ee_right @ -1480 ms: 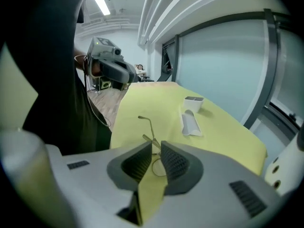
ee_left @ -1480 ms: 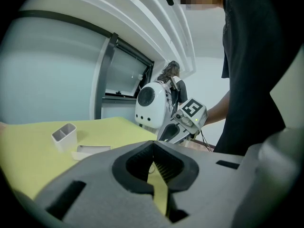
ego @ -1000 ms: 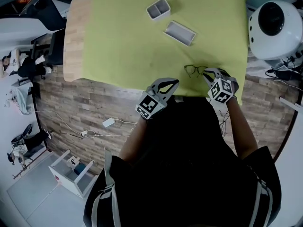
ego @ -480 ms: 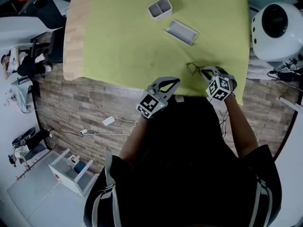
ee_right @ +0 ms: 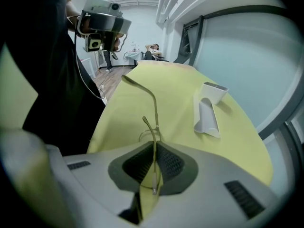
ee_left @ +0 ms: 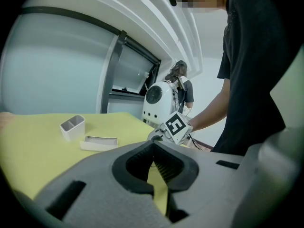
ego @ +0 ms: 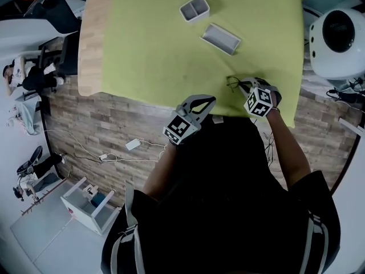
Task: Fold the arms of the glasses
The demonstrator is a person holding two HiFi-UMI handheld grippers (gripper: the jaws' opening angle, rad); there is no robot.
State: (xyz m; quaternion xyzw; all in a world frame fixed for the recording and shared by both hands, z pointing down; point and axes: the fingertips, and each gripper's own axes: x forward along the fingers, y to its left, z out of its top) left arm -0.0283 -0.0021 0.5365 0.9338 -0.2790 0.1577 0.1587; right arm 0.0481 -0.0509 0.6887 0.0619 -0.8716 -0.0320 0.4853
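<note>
While my right tool [ego: 244, 85] pinches one arm of the glasses [ee_right: 153, 109], my left tool [ego: 205, 99] hangs empty.
Glasses sit near the green worktop's [ego: 148, 50] near right corner; left jaws pressed together at the near edge.

one pair of glasses [ego: 232, 83], one divided box [ego: 194, 8], one tray [ego: 220, 39]

1. The left tongs [ego: 206, 100] are held just ahead of the torso, jaws pressed together with nothing between them.
2. The right tongs [ego: 244, 86] are held slightly further forward, jaws clamped on one thin arm of the glasses [ee_right: 156, 109].
3. Both bare forearms are extended forward, well apart.
</note>
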